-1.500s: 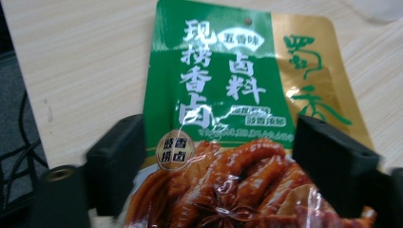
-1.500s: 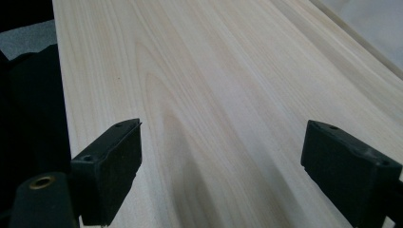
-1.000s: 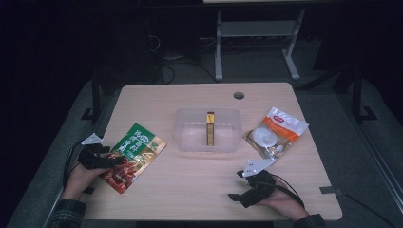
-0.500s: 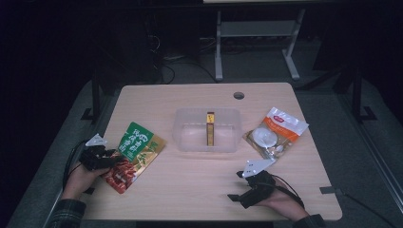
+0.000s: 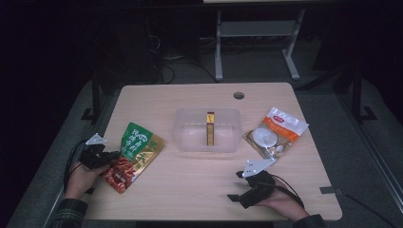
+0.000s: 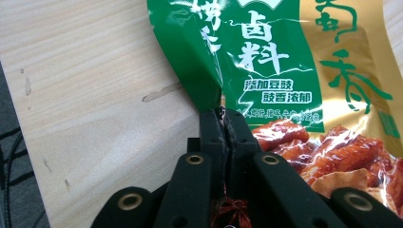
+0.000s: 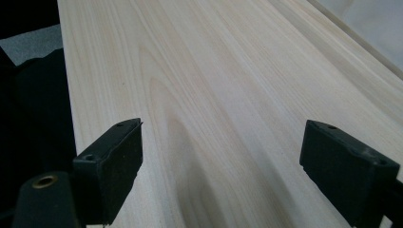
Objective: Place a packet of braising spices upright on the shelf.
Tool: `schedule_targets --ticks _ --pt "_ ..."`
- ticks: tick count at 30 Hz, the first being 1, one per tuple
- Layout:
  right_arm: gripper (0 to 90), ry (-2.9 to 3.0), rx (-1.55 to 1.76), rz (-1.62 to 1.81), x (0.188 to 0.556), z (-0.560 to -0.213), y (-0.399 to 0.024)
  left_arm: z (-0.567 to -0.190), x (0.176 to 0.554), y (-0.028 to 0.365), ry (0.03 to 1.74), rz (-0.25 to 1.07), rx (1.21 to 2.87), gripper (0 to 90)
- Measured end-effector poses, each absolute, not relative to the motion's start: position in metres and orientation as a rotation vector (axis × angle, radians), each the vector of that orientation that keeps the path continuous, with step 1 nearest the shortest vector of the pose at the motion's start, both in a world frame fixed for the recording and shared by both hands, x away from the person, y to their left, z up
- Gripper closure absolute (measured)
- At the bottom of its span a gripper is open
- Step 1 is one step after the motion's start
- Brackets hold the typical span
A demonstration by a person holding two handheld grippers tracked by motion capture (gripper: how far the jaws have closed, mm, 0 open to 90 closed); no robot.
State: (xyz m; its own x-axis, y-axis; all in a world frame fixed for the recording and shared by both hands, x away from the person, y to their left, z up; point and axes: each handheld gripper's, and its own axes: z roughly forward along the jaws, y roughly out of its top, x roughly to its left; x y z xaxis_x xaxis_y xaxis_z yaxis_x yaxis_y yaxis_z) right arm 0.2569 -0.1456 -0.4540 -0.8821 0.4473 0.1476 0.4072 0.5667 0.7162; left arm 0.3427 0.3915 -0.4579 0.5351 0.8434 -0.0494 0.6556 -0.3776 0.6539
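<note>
The tabletop (image 5: 199, 190) carries a clear tub (image 5: 207, 130) at its centre and the green-and-gold snack pouch (image 5: 133, 156) near its left edge. There the left gripper (image 6: 223, 118) has just closed its jaws on the pouch's thin side edge. That glossy film could slide out or tear on lifting, while the right gripper (image 7: 221, 166) rests wide and empty by the front edge.
</note>
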Motion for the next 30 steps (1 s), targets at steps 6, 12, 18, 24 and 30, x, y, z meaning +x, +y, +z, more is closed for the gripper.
schedule_targets --ticks 6,12,18,24,30 --pt "14.0 2.733 0.757 1.23 0.258 -0.454 -0.147 -0.458 0.342 0.396 1.221 0.355 2.098 89.6" --pt "14.0 2.728 0.761 1.23 0.259 -0.454 -0.148 -0.447 0.339 0.402 1.22 0.341 2.015 89.9" --pt "13.9 2.727 0.758 1.234 0.258 -0.453 -0.147 -0.427 0.332 0.402 1.19 0.359 1.946 90.0" --pt "13.9 2.721 0.769 1.241 0.258 -0.452 -0.148 -0.407 0.326 0.391 1.127 0.399 1.921 90.0" --pt "13.9 2.704 0.779 1.266 0.259 -0.451 -0.148 -0.392 0.321 0.38 1.076 0.398 1.888 90.0"
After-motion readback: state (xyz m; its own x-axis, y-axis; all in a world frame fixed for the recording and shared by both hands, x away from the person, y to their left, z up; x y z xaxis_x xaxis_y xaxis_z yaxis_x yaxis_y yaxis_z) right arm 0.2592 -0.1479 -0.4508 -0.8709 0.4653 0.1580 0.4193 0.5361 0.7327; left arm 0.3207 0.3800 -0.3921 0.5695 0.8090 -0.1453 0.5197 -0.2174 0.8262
